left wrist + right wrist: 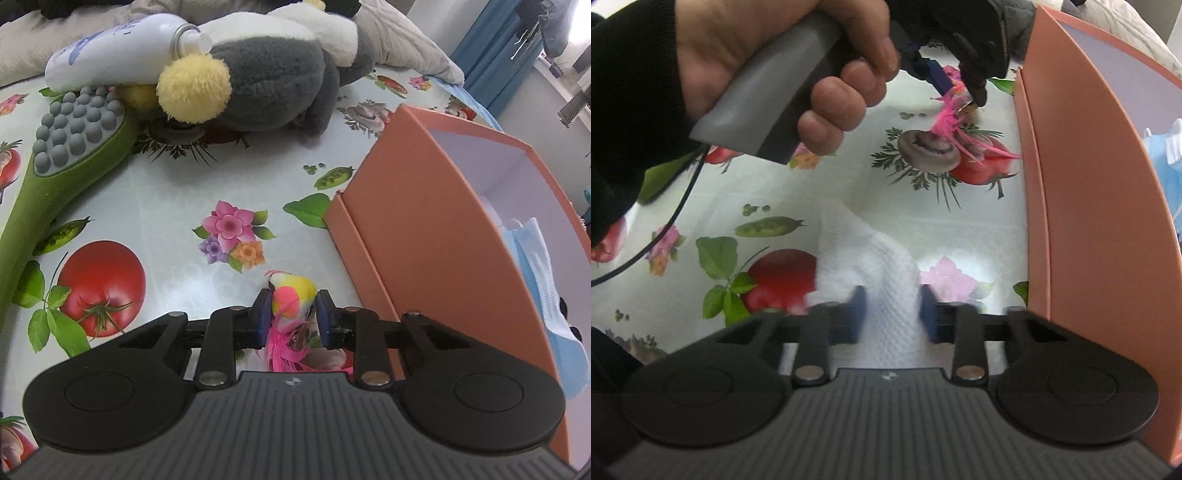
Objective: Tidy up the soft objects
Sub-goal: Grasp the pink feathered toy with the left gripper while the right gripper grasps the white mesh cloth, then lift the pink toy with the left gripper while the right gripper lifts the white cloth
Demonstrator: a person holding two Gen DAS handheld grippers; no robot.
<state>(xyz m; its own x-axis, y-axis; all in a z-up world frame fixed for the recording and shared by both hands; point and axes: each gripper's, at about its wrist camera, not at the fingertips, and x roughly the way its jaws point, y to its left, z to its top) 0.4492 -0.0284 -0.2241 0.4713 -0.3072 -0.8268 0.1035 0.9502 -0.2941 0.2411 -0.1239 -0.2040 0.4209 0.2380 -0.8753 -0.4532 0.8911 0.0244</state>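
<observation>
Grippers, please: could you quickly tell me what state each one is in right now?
Left gripper: tongs closed on the small feathered toy bird.
Right gripper: tongs around the white paper towel; whether they pinch it cannot be told.

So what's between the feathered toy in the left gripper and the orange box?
Left wrist view: nothing but bare printed tablecloth between the feathered toy, held by the left gripper, and the orange box.

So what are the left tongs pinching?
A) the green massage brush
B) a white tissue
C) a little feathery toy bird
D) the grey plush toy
C: the left tongs are shut on the little yellow-and-pink toy bird, its pink feathers trailing below.
</observation>
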